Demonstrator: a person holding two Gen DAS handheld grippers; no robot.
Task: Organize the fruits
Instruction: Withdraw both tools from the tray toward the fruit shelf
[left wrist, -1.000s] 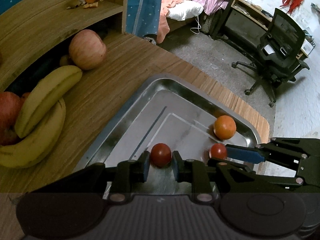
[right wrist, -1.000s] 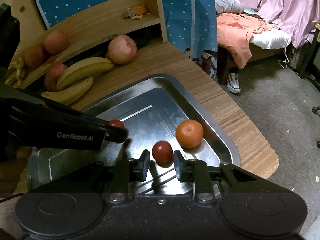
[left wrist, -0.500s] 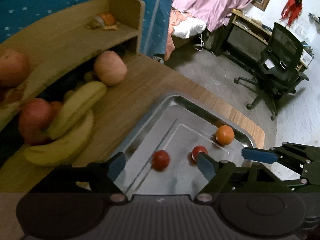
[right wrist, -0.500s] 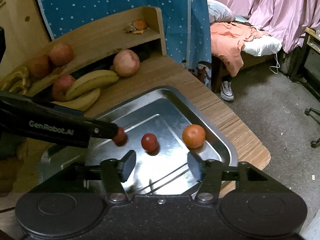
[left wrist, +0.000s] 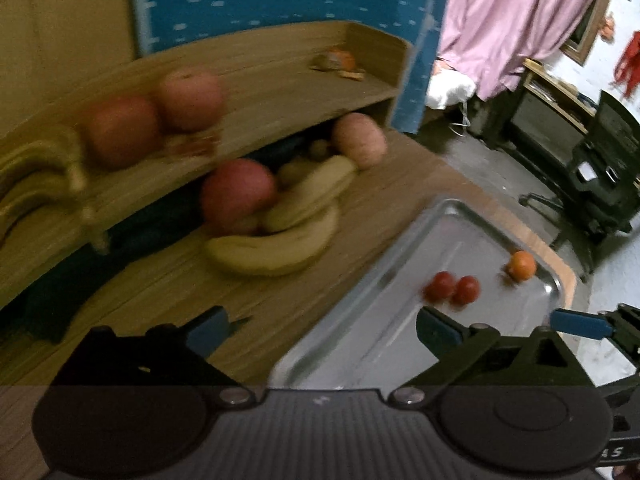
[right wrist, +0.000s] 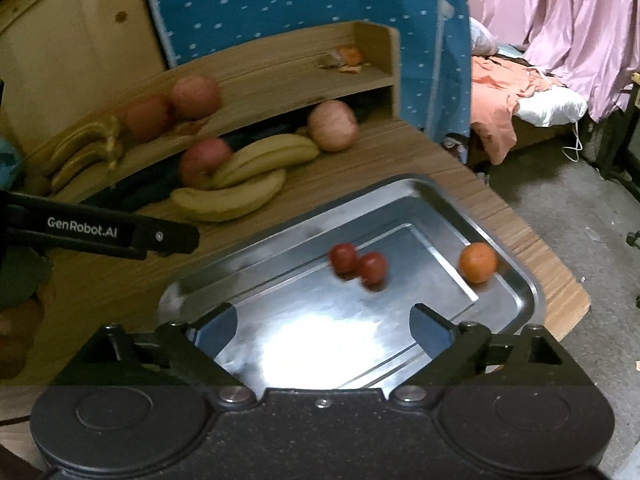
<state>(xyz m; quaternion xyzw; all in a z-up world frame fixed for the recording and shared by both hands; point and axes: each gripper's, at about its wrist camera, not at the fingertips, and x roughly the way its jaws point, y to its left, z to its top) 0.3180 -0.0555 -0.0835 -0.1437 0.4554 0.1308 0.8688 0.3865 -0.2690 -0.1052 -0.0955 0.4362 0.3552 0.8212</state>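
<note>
Both handheld grippers hang above a shiny metal baking tray [right wrist: 516,280] with fingers spread wide, holding nothing. The right gripper [right wrist: 322,330] sits over the tray's near end; the left gripper [left wrist: 320,328] straddles its left rim. Two small red tomatoes [right wrist: 358,263] lie touching mid-tray, ahead of both; a round orange [right wrist: 477,262] rests near the tray's far right corner. Only the right view shows the left gripper's black finger, beside yellow bananas [right wrist: 236,196].
</note>
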